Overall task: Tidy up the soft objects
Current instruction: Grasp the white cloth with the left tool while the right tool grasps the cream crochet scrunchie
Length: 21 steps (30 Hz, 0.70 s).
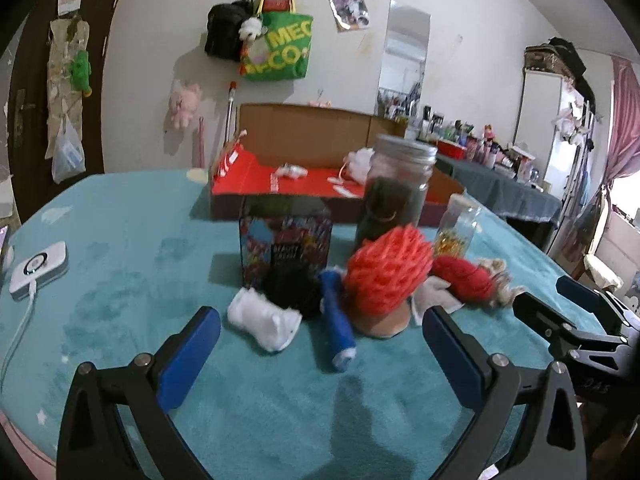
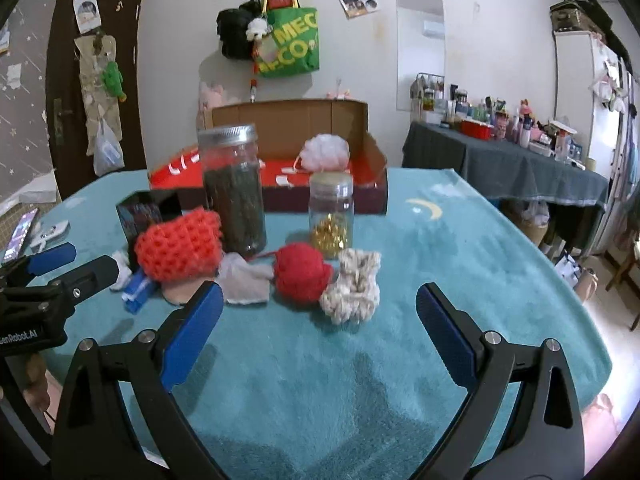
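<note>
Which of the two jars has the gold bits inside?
The small jar, standing right of the tall jar. It is shorter, with gold pieces at the bottom; the tall one holds dark stuff under a metal lid.

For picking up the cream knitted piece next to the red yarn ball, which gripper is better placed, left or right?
Right. The cream knitted piece lies almost straight ahead of the open right gripper. From the left gripper, it sits far to the side, behind the red yarn ball.
</note>
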Each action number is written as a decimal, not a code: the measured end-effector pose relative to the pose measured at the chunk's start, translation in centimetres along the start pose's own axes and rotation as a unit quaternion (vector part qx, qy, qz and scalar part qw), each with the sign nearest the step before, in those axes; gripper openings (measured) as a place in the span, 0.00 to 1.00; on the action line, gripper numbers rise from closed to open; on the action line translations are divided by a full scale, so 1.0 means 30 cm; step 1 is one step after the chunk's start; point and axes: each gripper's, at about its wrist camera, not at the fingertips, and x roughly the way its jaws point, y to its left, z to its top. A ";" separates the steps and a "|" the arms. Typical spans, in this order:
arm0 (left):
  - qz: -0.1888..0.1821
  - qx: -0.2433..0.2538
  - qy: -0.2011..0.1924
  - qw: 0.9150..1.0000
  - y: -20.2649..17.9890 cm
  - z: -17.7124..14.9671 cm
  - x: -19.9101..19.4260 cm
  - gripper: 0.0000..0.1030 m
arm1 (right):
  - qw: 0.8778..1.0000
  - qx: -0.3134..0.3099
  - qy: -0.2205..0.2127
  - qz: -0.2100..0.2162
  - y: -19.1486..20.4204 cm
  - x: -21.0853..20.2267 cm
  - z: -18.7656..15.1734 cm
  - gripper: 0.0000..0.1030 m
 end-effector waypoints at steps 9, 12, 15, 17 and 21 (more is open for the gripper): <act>0.007 -0.006 0.025 1.000 0.038 -0.002 0.034 1.00 | 1.000 0.007 0.024 0.006 -0.006 0.051 -0.009 0.96; 0.004 -0.010 0.036 0.999 0.058 0.008 0.042 1.00 | 0.999 0.009 0.030 0.005 -0.019 0.068 -0.006 0.96; 0.011 -0.010 0.045 0.999 0.079 0.015 0.049 1.00 | 0.999 0.013 0.036 0.002 -0.040 0.081 0.000 0.96; 0.013 -0.008 0.050 0.999 0.092 0.016 0.053 1.00 | 0.999 0.016 0.041 0.000 -0.059 0.092 0.005 0.96; 0.020 -0.004 0.067 0.998 0.120 0.027 0.077 1.00 | 0.998 0.031 0.052 0.008 -0.101 0.113 0.013 0.96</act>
